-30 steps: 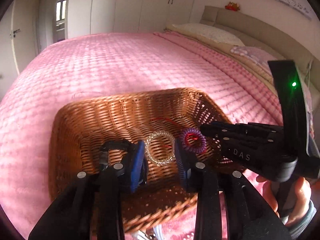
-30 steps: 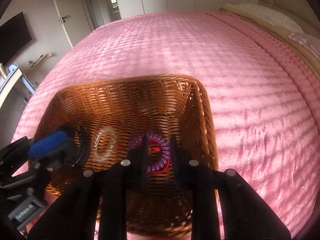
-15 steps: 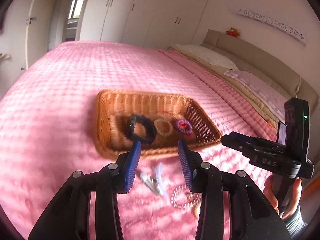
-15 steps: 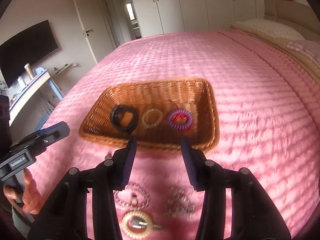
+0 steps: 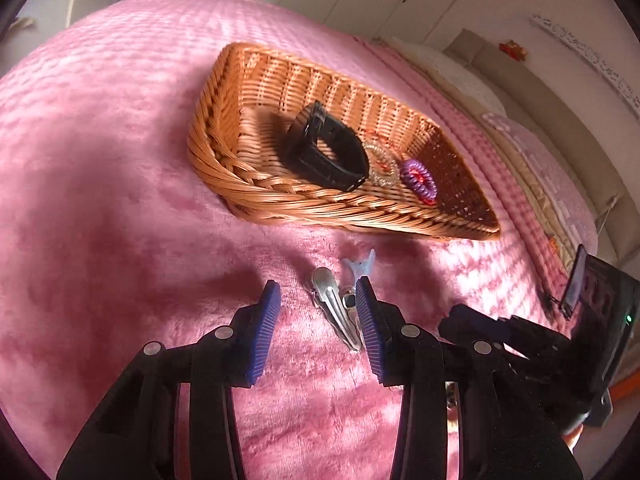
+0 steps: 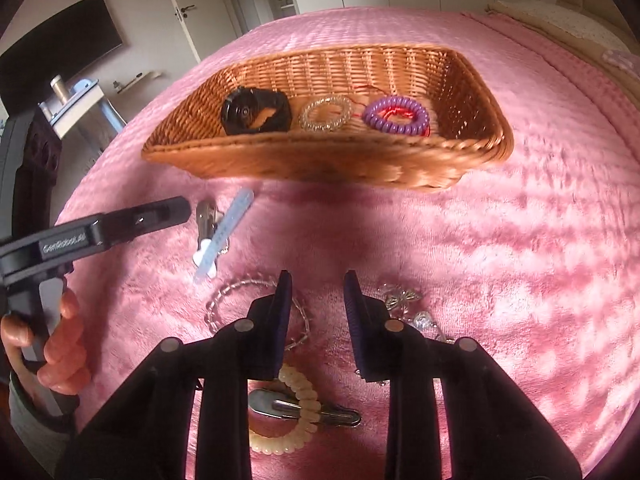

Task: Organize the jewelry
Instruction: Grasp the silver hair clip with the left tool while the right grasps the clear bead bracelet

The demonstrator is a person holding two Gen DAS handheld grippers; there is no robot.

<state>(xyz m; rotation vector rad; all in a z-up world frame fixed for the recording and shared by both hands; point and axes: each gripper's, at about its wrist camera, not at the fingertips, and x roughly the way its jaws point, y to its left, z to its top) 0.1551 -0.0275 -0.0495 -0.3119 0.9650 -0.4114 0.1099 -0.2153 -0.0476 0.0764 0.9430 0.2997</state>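
A wicker basket (image 5: 248, 190) (image 6: 320, 160) on the pink bed holds a black watch (image 5: 326, 150) (image 6: 256, 112), a clear coil tie (image 6: 326, 114) and a purple coil tie (image 5: 418, 176) (image 6: 396, 116). My left gripper (image 5: 318, 296) is open and empty, low over a silver hair clip (image 5: 334, 308) and a pale blue clip (image 5: 360, 266) (image 6: 224, 236). My right gripper (image 6: 316, 280) is open and empty above a clear bead bracelet (image 6: 224, 300), a cream coil tie (image 6: 296, 420), another silver clip (image 6: 304, 408) and silver butterfly jewelry (image 6: 400, 296).
The pink bedspread (image 6: 520, 240) spreads all round the basket. Pillows (image 5: 460, 76) and a headboard lie at the far right. A TV (image 6: 60, 60) and a side table (image 6: 80, 100) stand off the bed's left side.
Both grippers have pulled back out of the basket and dropped low over the loose pieces in front of it. The black watch now lies in the basket, let go by the left gripper.
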